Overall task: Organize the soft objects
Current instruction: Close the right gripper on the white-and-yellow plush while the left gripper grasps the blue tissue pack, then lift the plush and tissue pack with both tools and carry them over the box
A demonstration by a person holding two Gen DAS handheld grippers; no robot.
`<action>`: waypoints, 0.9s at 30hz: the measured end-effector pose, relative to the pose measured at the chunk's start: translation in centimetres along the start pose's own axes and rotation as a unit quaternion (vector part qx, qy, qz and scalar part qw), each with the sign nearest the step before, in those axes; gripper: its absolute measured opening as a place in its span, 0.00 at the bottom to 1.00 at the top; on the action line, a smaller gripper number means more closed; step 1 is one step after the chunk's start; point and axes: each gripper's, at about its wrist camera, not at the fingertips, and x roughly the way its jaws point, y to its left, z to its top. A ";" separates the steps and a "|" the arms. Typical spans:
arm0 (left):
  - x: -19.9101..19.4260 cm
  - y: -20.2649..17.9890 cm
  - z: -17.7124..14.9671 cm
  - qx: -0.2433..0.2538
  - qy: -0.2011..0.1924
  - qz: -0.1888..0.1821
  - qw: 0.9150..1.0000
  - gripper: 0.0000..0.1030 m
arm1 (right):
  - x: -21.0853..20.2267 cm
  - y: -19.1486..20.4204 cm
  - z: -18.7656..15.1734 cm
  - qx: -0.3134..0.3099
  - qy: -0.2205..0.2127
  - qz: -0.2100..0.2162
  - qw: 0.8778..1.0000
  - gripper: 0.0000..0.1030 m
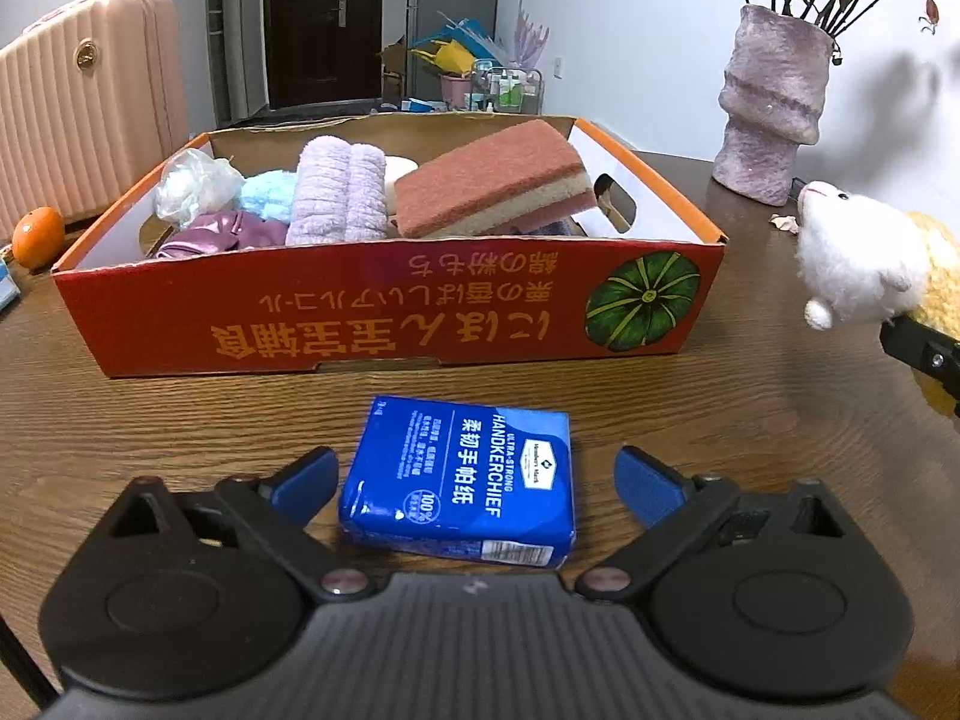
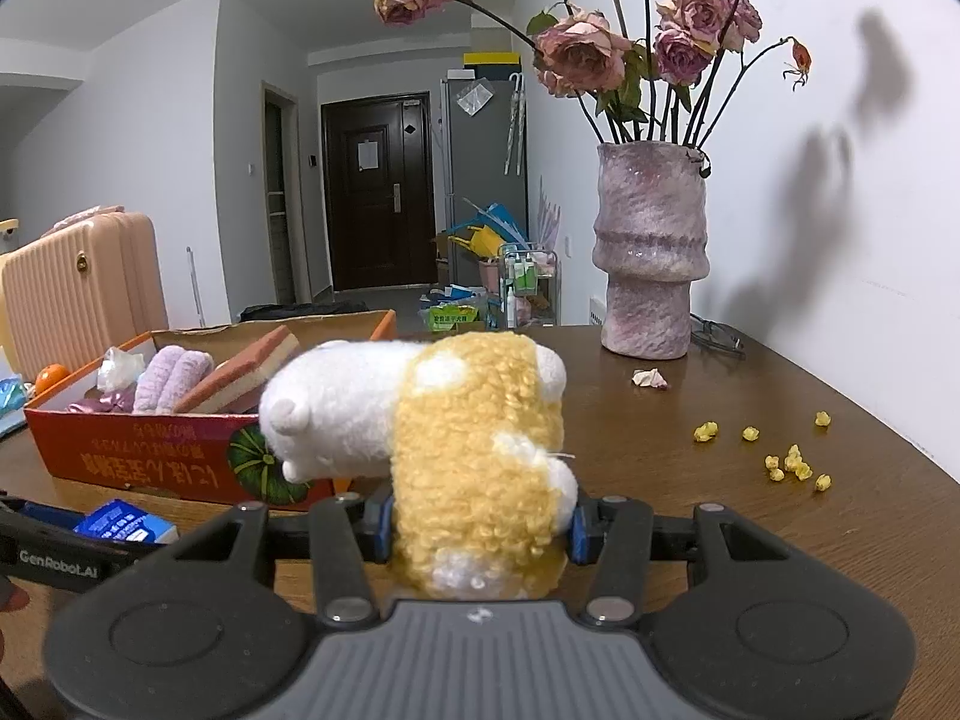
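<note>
Table (image 1: 750,420): brown wood, orange box (image 1: 384,312) set toward its far edge.
Left gripper (image 1: 474,483): jaws apart, blue tissue pack (image 1: 462,480) between, untouched.
Right gripper (image 2: 480,525): clamped on plush toy (image 2: 456,438).

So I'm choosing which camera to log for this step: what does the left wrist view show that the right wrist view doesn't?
Only the left wrist view shows the left gripper open astride the blue handkerchief pack, pads not yet touching it, and the light blue cloth in the box. Only the right wrist view shows the right gripper shut on the plush toy, yellow crumbs on the table and glasses behind the vase. Both show the orange box with sponge and lilac towel, the vase and the suitcase.
</note>
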 end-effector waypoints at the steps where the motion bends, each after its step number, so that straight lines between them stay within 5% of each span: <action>1: 0.0 0.0 0.0 0.001 0.001 -0.002 1.000 0.84 | 0.0 0.0 0.0 0.000 0.000 0.000 1.000 0.47; 5: 0.2 0.0 -0.1 0.002 0.004 0.003 1.000 0.73 | 0.0 0.0 0.0 -0.001 -0.001 0.000 1.000 0.47; 27: -3.5 0.9 0.2 -0.011 -0.073 -0.003 0.997 0.72 | -0.9 1.4 -0.2 0.002 -0.036 0.003 0.999 0.47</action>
